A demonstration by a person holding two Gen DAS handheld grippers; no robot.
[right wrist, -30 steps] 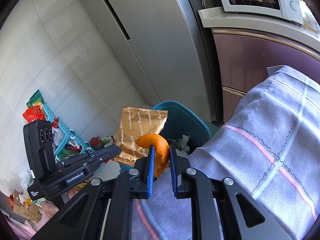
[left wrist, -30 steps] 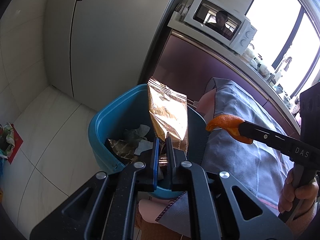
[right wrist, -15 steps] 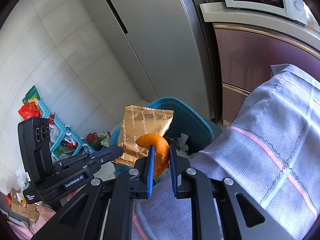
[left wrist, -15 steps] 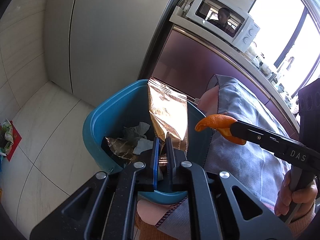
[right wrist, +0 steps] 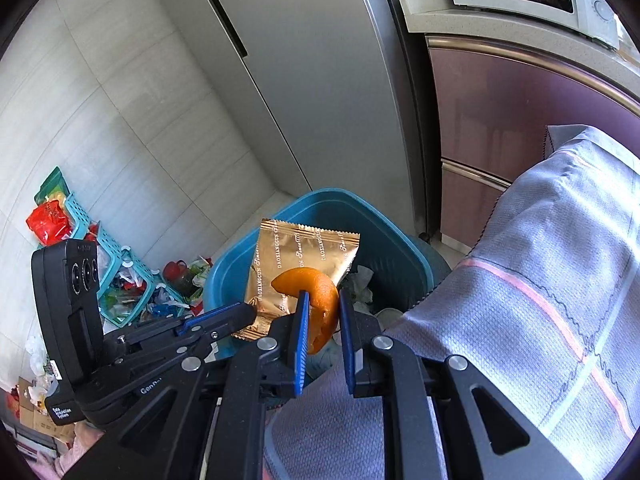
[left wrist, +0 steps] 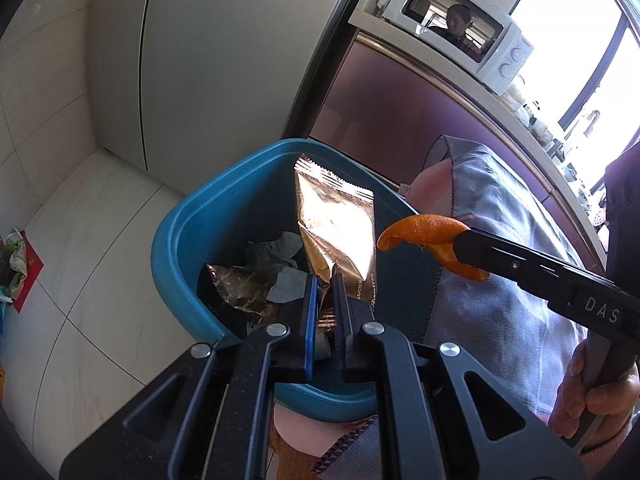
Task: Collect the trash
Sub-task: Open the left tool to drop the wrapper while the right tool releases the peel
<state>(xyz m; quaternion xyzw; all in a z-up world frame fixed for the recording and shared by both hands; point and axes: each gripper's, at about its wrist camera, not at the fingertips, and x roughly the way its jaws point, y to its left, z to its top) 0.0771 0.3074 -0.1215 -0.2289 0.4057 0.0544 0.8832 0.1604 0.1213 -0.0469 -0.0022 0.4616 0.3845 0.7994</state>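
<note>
Left gripper (left wrist: 325, 280) is clamped on the bottom edge of a gold foil wrapper (left wrist: 338, 232), jaws nearly together w/ crimped foil between the pads; the wrapper stands upright, long axis running up from the claw, top crimp near the bin's far rim. Right gripper (right wrist: 322, 300) is closed on a curl of orange peel (right wrist: 316, 298), which arcs across the gap between the blue pads. Both pieces hang at the teal trash bin (left wrist: 176, 240), which stands on the tile floor beside a table draped w/ a grey cloth (right wrist: 540, 280). Seen from the left wrist cam, the wrapper sits squarely over the bin's mouth, above crumpled paper and another foil wrapper (left wrist: 240, 284) already inside. The peel (left wrist: 428, 236) pokes in from the right, over the bin's right rim where it meets the cloth edge, so it looks only partly over the opening. Judged from this, the left hand is the better placed: letting go should drop the wrapper straight in, w/ its light foil the only drift risk. The right likely needs a bit more reach toward the bin's centre before release, or the peel could land on the rim or cloth. A person's hand (left wrist: 592, 396) grips the right tool's handle at the lower right.
</note>
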